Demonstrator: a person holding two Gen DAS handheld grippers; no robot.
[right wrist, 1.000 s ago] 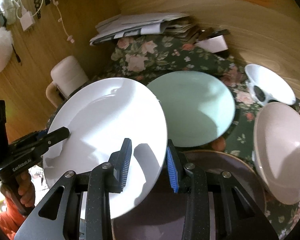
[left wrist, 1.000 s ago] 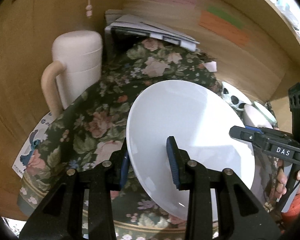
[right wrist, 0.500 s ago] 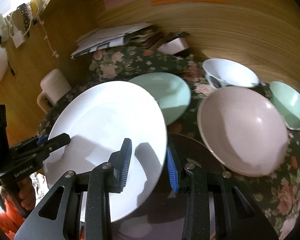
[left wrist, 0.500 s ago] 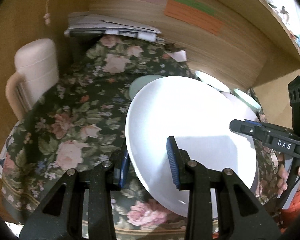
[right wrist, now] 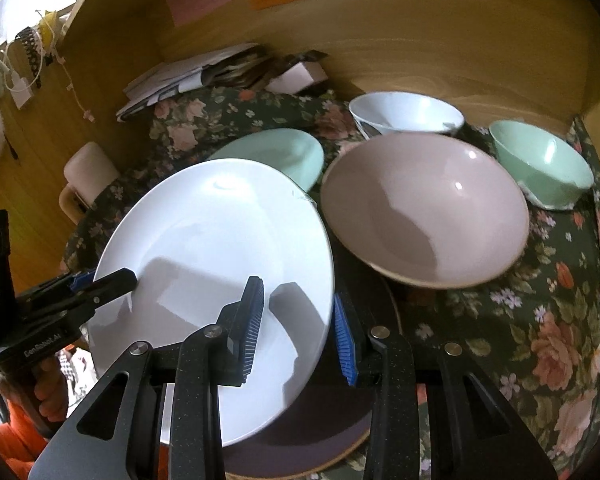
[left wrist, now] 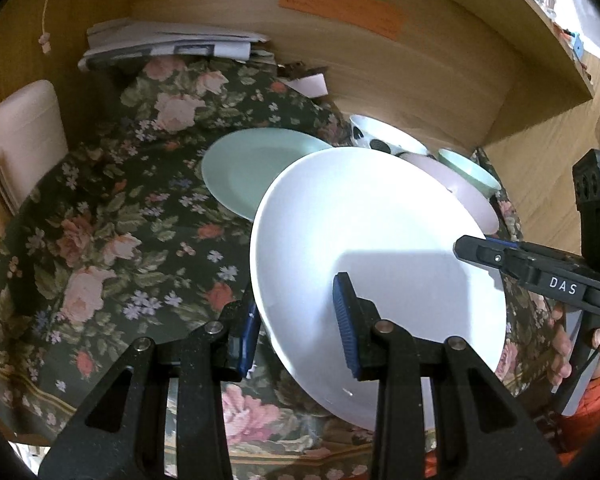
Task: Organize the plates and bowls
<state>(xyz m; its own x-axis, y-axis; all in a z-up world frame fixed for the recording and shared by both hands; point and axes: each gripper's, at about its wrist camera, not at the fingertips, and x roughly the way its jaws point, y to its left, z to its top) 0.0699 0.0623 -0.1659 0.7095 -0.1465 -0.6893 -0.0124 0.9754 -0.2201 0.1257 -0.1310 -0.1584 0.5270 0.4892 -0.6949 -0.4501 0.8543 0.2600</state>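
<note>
A large white plate [left wrist: 380, 248] [right wrist: 220, 248] hangs tilted over the floral tablecloth, held at both sides. My left gripper [left wrist: 296, 328] is shut on the plate's near-left rim. My right gripper [right wrist: 298, 328] is shut on its near-right rim, and its tip also shows in the left wrist view [left wrist: 476, 250]. Below the white plate lies a dark brown plate [right wrist: 300, 432]. Behind it sits a mint plate [left wrist: 248, 168] [right wrist: 284, 152]. To the right stand a pink bowl [right wrist: 424, 208], a white bowl [right wrist: 404, 114] and a mint bowl [right wrist: 540, 160].
A cream lidded jug [left wrist: 24, 140] stands at the far left on the floral tablecloth [left wrist: 100, 240]. A stack of papers [left wrist: 168, 44] lies against the wooden back wall [left wrist: 420, 72], which carries coloured paper notes. A person's hand [left wrist: 560, 340] grips the right tool's handle.
Both grippers have carried the white plate to the right across the table. The jug has slid to the left edge, and the mint plate and the bowls have come into view.
</note>
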